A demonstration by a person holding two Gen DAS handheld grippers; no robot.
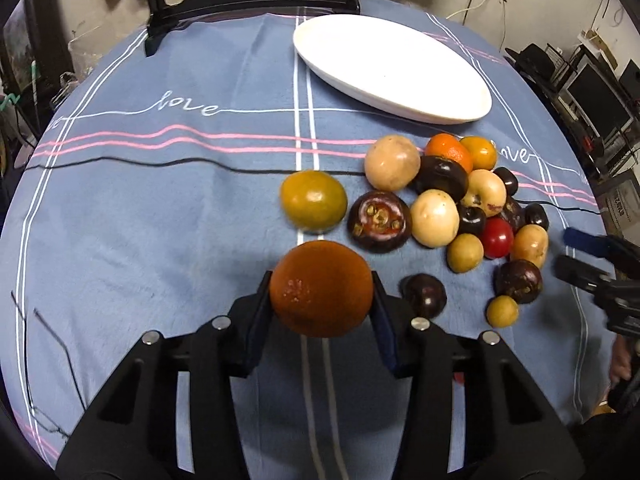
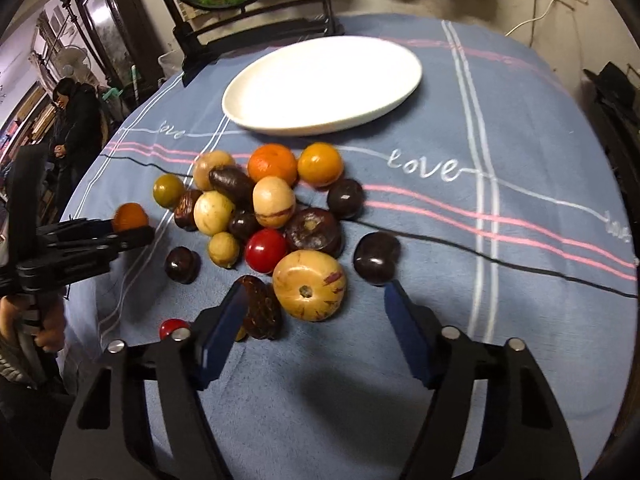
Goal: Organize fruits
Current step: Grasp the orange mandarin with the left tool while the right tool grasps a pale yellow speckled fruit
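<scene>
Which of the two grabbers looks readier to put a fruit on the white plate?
The left gripper: it's clamped on an orange. The right gripper stands open around a yellow fruit, not gripping it.

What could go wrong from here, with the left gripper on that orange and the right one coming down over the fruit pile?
1. The left gripper pinches the round orange only at its sides; it could slip out on the way to the white plate.
2. The right gripper straddles the pale striped fruit, with a dark fruit against its left finger; closing may catch both or send neighbours rolling.
</scene>
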